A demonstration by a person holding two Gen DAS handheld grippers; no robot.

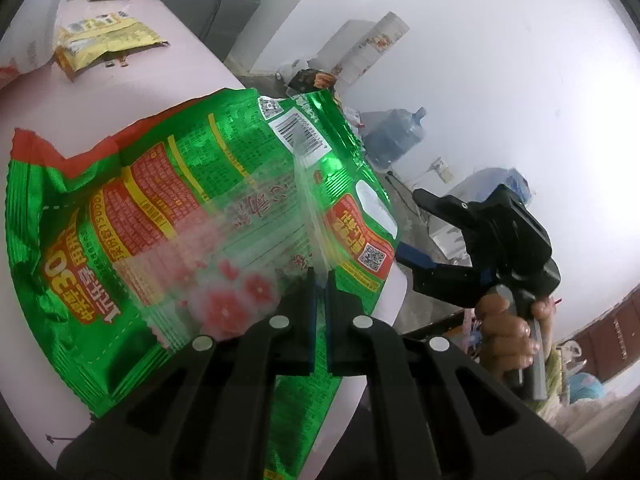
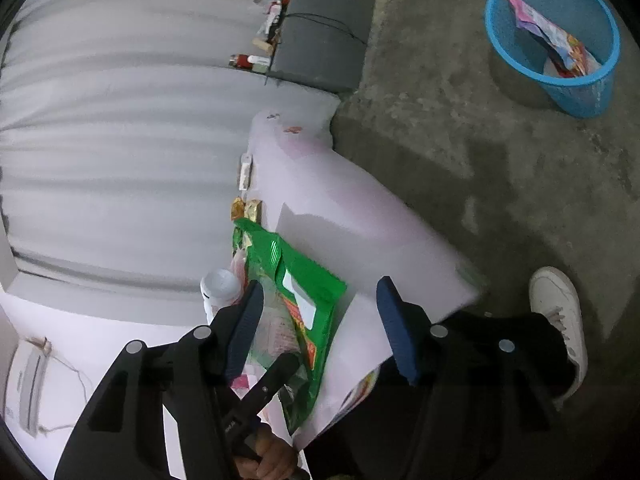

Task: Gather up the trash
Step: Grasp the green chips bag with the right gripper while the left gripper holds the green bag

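Observation:
A clear plastic wrapper (image 1: 240, 264) printed with red flowers lies against a large green and red snack bag (image 1: 132, 216) at the edge of the pink table (image 1: 168, 80). My left gripper (image 1: 320, 300) is shut on a fold of the clear wrapper. The green bag runs under its fingers, and I cannot tell whether it is pinched too. My right gripper (image 2: 324, 328) is open, its blue pads either side of the green bag (image 2: 304, 280) without touching it. It also shows in the left wrist view as the right gripper (image 1: 424, 232), held by a hand off the table's edge.
Yellow snack bags (image 1: 100, 40) lie further back on the table. A blue mesh basket (image 2: 552, 40) with a colourful wrapper in it stands on the concrete floor. A white bottle (image 2: 218, 288), a white shoe (image 2: 560, 320) and a water jug (image 1: 396, 136) are nearby.

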